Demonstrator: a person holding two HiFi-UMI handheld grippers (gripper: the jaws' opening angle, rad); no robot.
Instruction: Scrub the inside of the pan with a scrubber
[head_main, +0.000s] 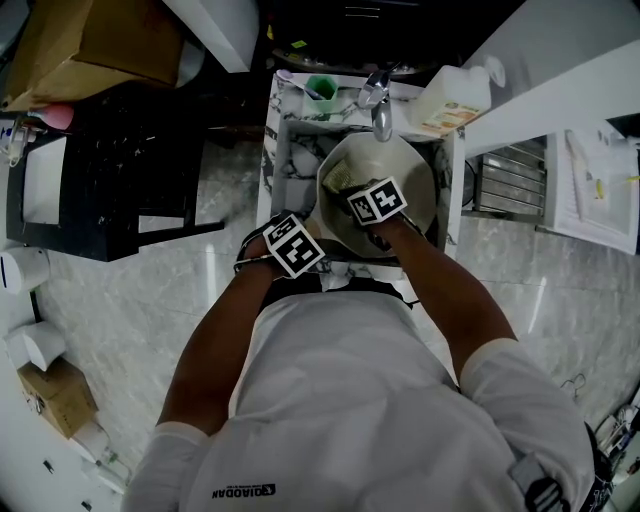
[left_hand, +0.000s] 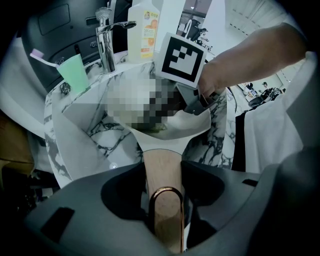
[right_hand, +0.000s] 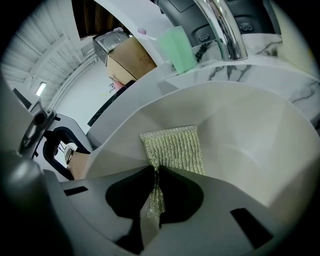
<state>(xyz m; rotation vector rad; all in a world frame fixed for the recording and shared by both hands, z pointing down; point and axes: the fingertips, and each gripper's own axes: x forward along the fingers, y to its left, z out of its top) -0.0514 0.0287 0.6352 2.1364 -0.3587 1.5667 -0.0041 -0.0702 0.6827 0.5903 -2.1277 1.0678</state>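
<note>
Our left gripper (left_hand: 165, 192), low in the centre of its view, has its jaws closed on the pan's wooden handle (left_hand: 161, 162). Our right gripper (right_hand: 156, 195) pinches the scrubber (right_hand: 175, 147) in closed jaws. The scrubber lies against the inside of the pan (right_hand: 245, 145). In the upper centre of the head view, the pan sits in the marble sink (head_main: 290, 145), below the tap (head_main: 381, 115).

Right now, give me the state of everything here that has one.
left gripper, shut on the pan handle
right gripper, shut on the scrubber
pan, held in the sink, inside up
scrubber, lying against the pan's inside
faucet, no water seen running
green cup, upright
</note>
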